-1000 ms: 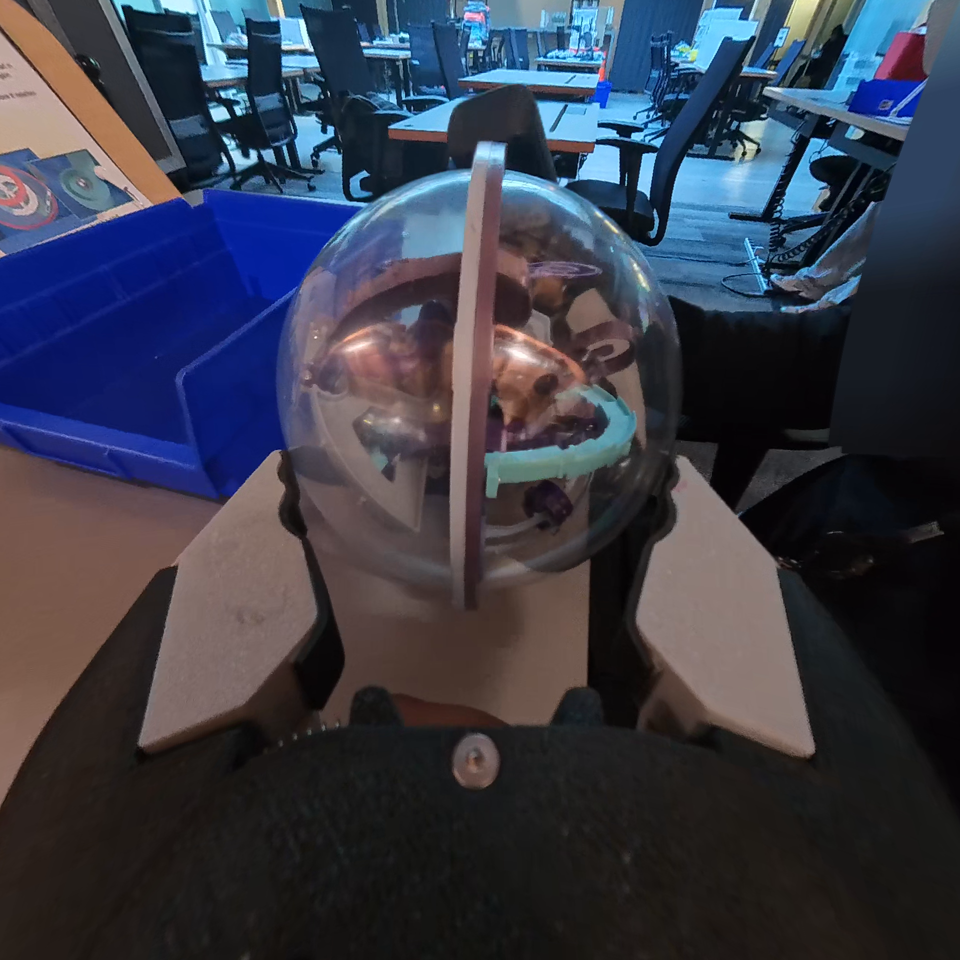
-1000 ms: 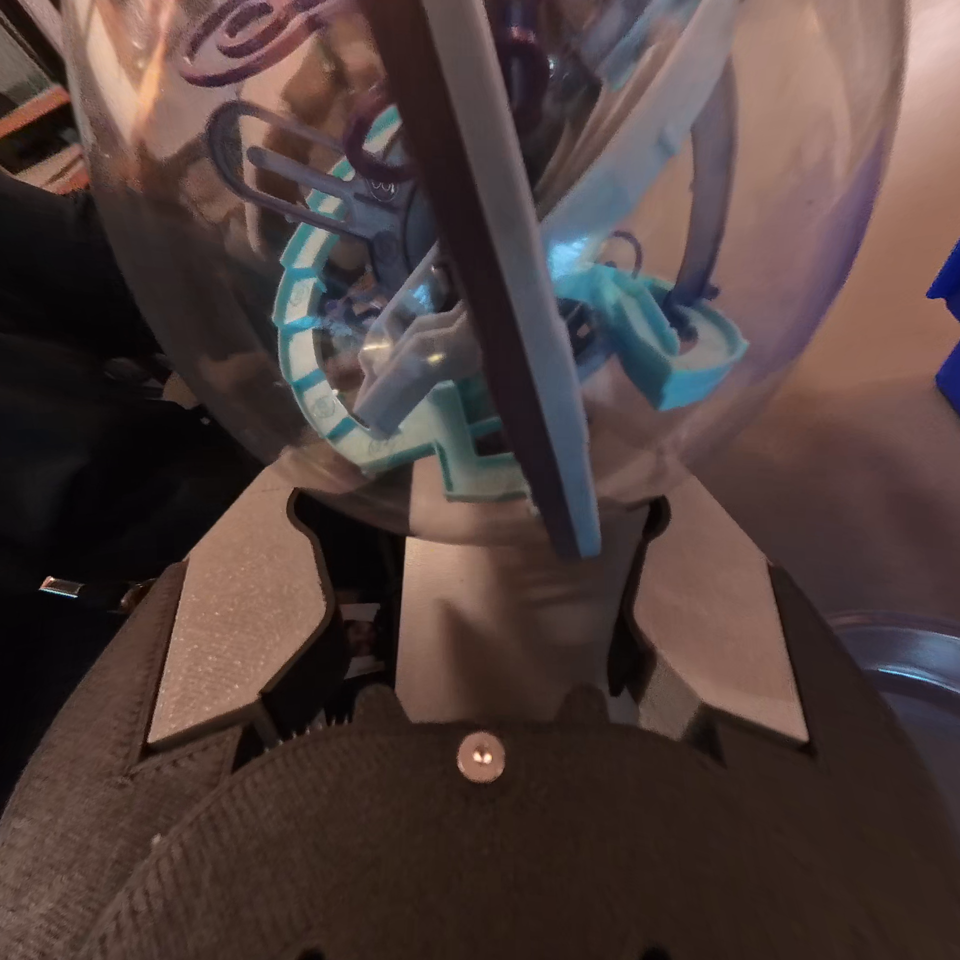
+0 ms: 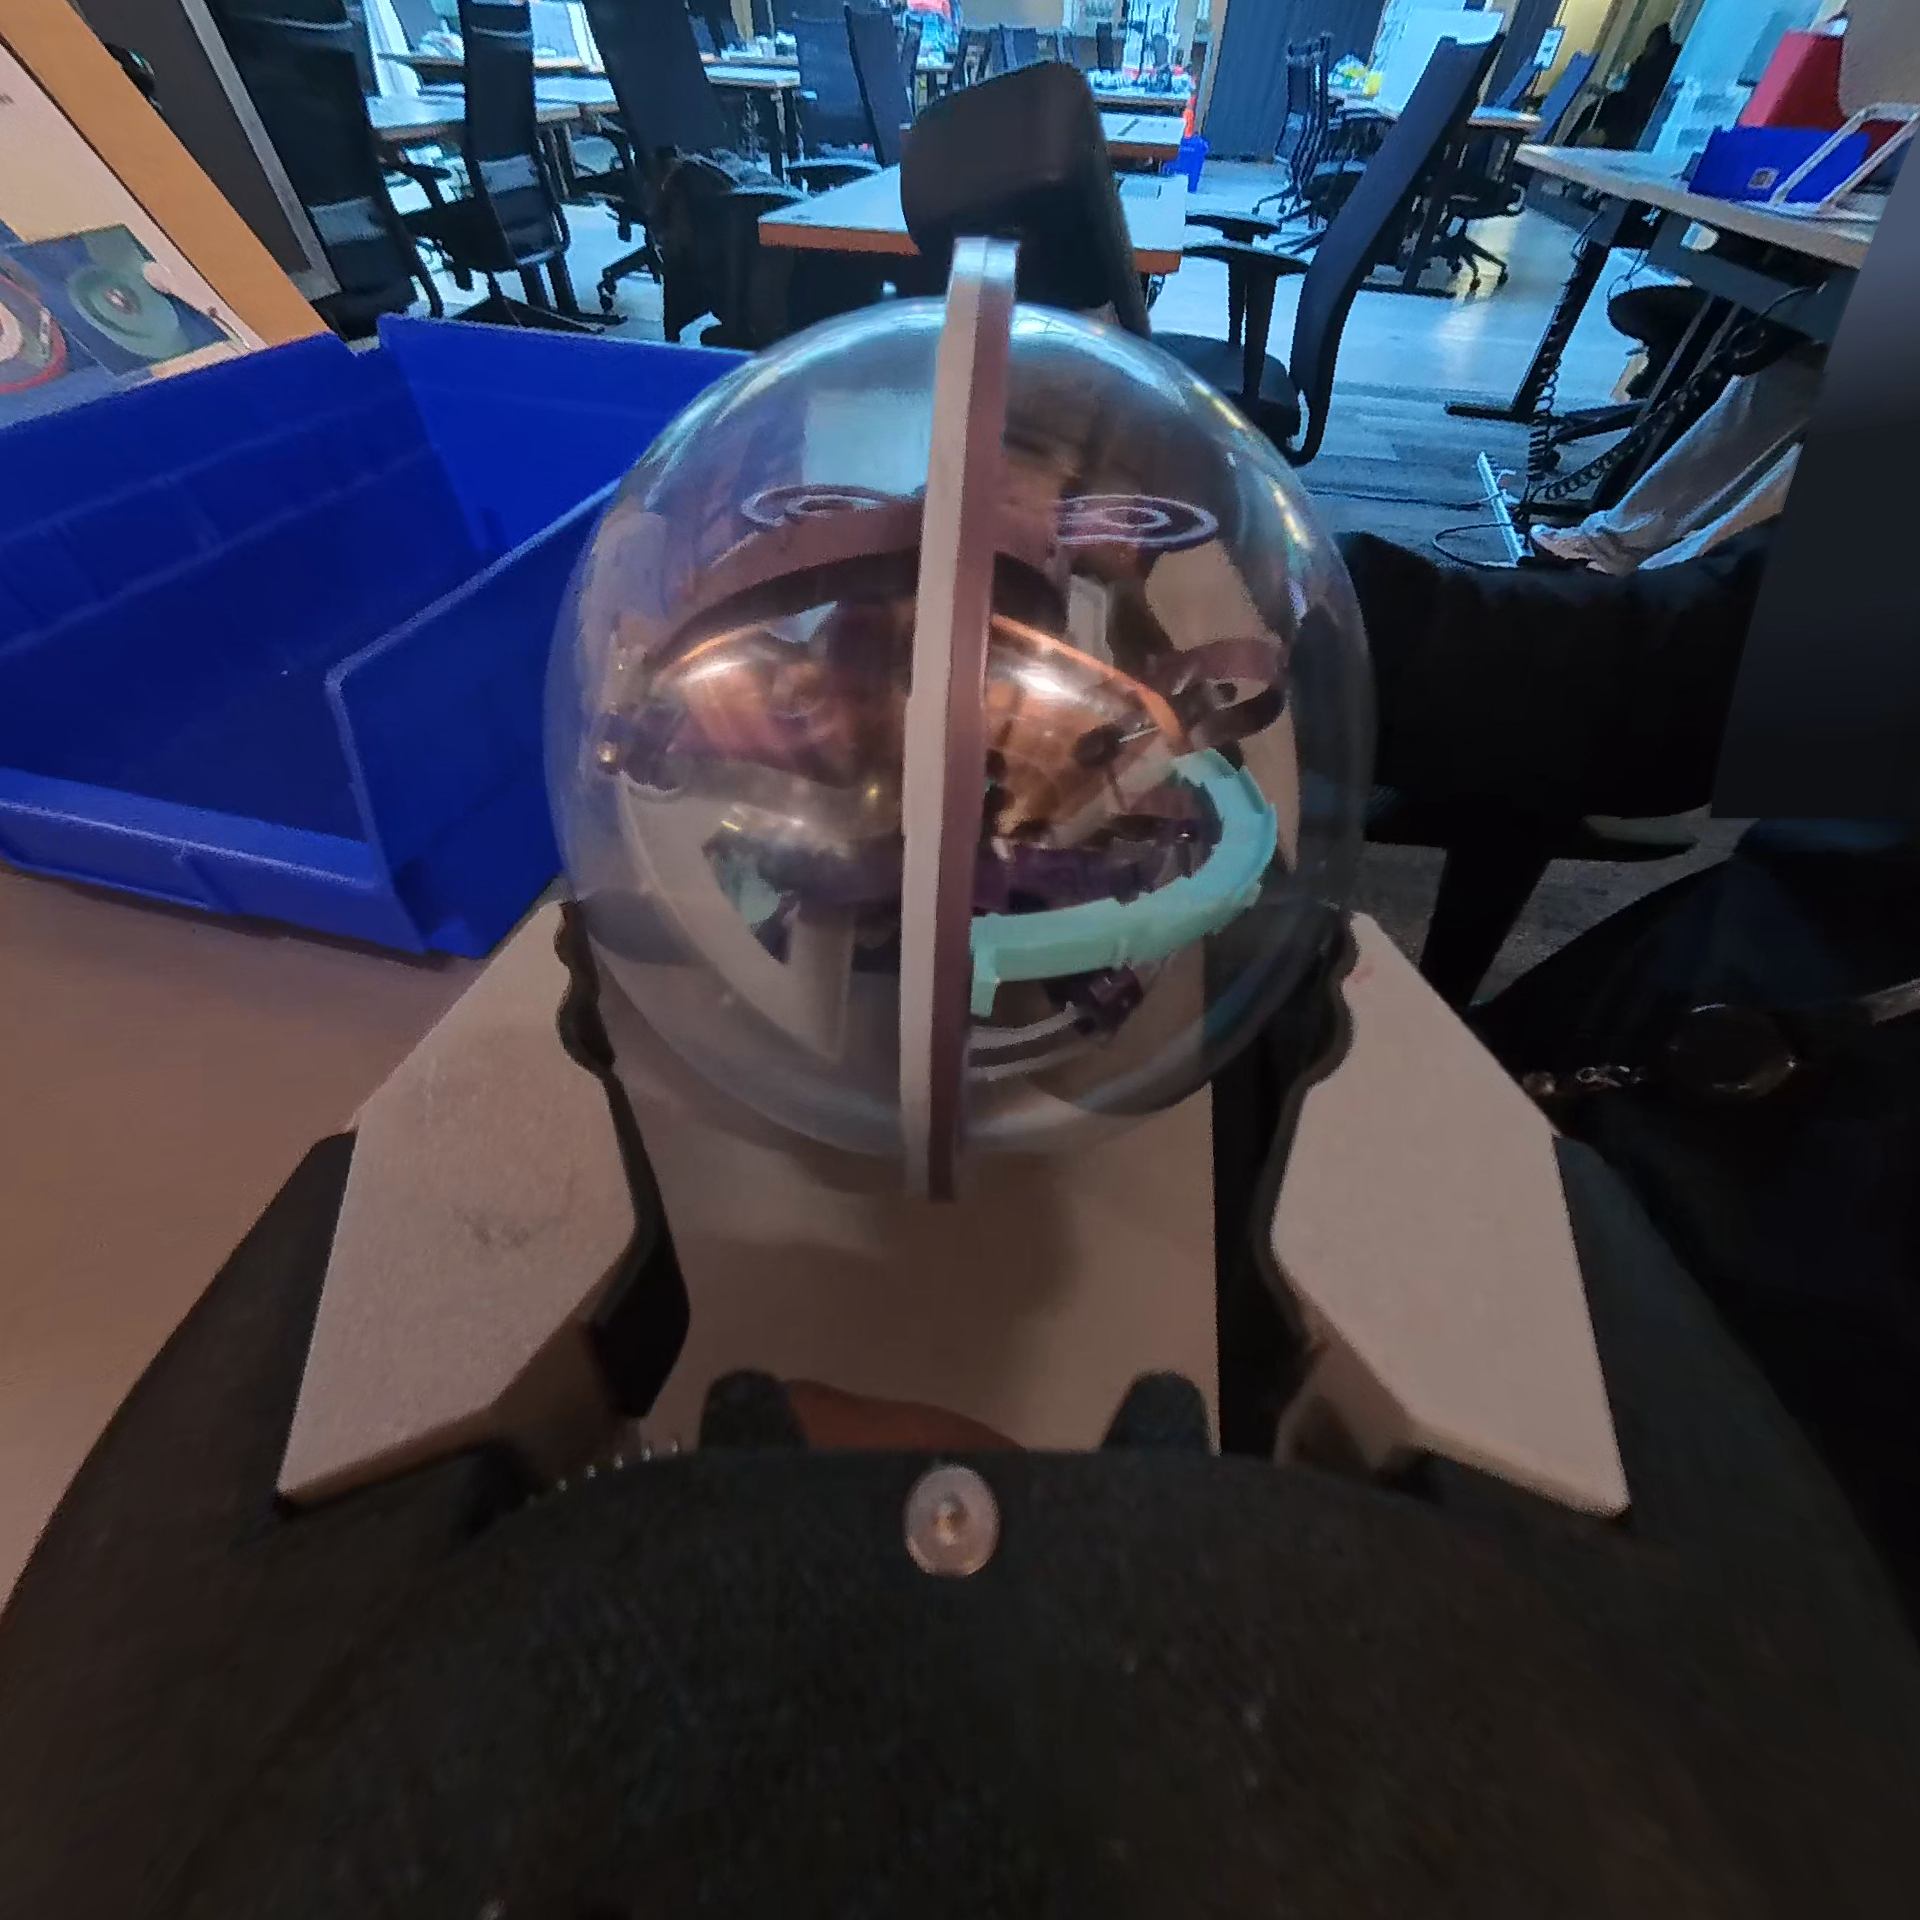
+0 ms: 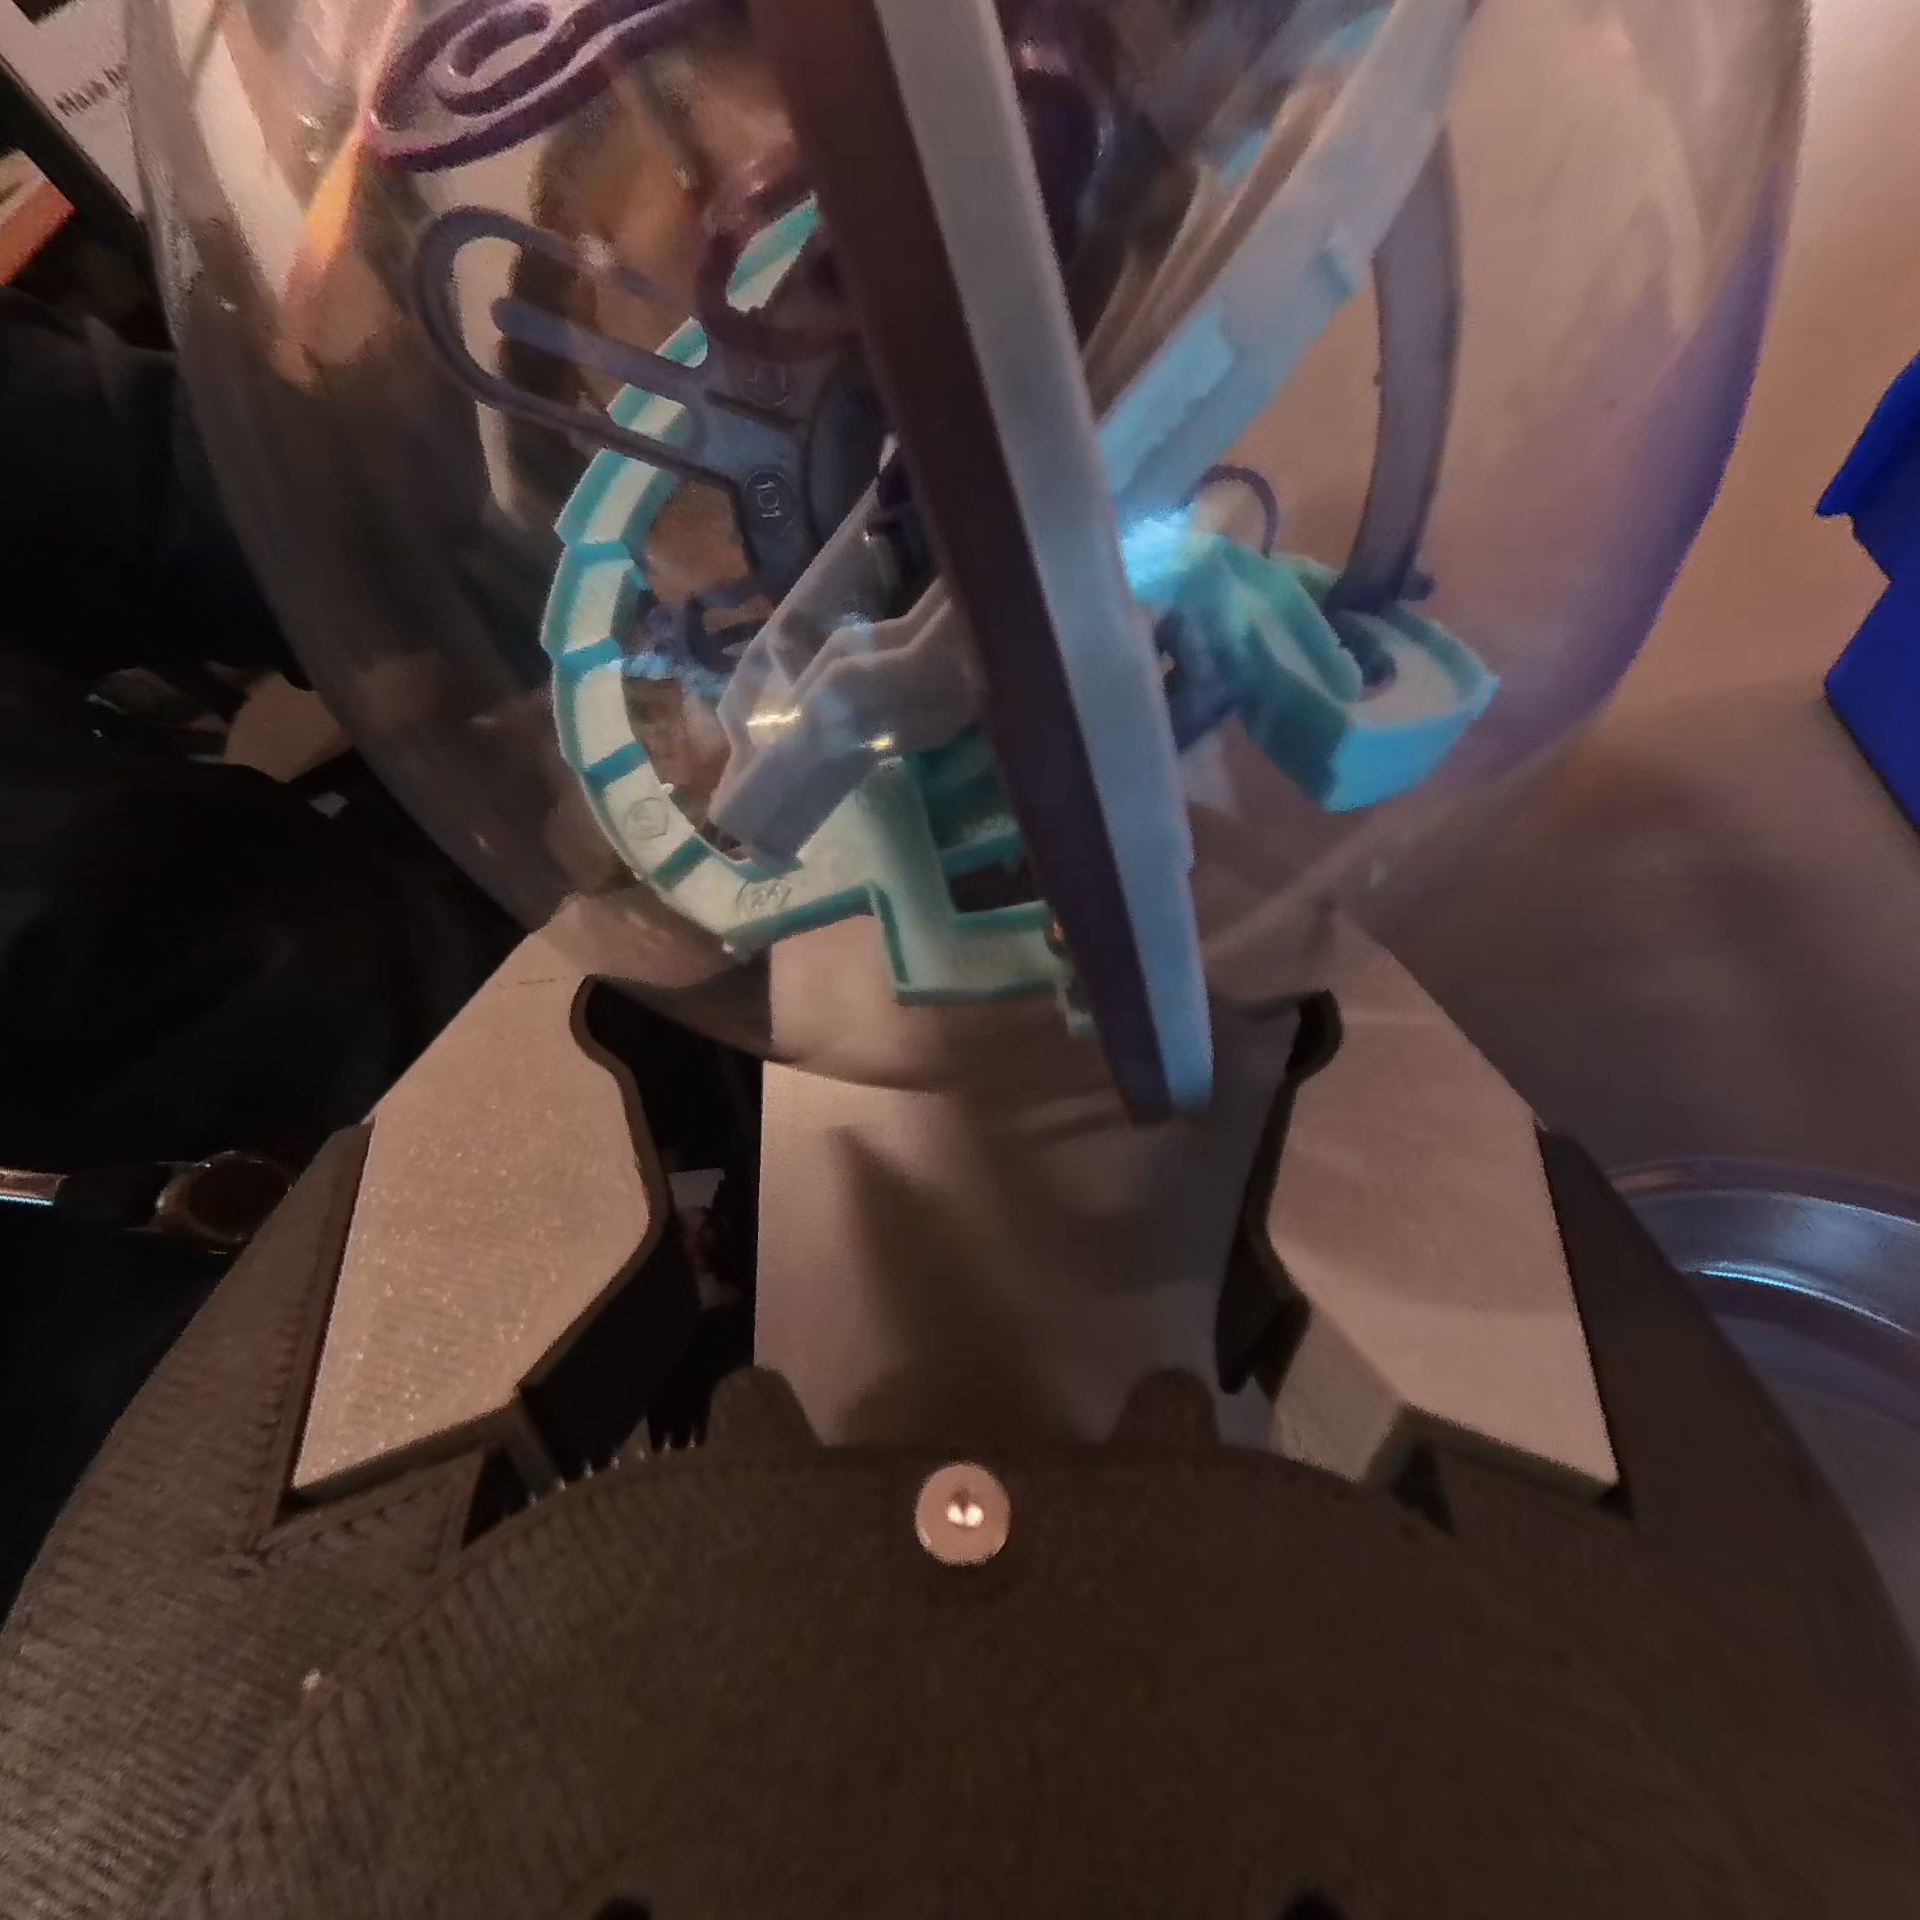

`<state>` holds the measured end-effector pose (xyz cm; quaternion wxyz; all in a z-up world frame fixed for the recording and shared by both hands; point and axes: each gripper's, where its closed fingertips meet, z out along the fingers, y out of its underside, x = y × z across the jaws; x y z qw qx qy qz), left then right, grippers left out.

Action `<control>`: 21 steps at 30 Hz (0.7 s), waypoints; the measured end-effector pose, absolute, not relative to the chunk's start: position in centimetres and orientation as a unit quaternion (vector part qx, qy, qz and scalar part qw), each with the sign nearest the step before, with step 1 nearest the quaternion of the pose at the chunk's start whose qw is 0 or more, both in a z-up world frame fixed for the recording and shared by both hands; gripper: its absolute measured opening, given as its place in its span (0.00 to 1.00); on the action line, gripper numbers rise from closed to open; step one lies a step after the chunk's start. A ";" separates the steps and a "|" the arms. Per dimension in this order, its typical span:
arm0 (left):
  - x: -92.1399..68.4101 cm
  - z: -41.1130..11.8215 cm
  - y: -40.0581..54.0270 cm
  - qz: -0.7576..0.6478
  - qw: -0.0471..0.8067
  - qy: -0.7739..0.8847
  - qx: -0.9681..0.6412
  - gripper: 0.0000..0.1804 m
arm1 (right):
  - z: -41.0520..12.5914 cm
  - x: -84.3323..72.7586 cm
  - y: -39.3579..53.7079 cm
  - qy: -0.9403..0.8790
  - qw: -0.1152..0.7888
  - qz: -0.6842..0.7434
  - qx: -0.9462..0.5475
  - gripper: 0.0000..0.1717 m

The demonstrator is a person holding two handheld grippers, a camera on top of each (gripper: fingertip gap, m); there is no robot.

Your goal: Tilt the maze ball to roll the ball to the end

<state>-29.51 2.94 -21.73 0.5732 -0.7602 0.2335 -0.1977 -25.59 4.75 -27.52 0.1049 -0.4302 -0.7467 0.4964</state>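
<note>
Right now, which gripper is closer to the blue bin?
Left, probably. The left gripper has the blue bin right beside its left finger; the right gripper sees only a bin corner past the maze ball.

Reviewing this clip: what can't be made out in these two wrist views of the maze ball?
- The small rolling ball: not found in either view; glare and motion blur on the maze ball mask the tracks.
- Top of the sphere, right wrist view: cut off by the upper edge.
- Right gripper: its fingertips pass under the sphere, so contact is unclear.
- Clear dish: cropped at the right edge.
</note>
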 end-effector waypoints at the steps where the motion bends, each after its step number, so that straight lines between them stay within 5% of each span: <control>1: -29.5 -21.9 2.9 -0.197 0.571 0.235 -0.762 0.73 | -27.7 -25.6 4.8 -0.750 0.103 0.491 -0.432 0.74; 21: -29.3 -22.3 3.0 -0.190 0.572 0.244 -0.760 0.73 | -28.5 -25.5 5.3 -0.770 0.131 0.455 -0.427 0.75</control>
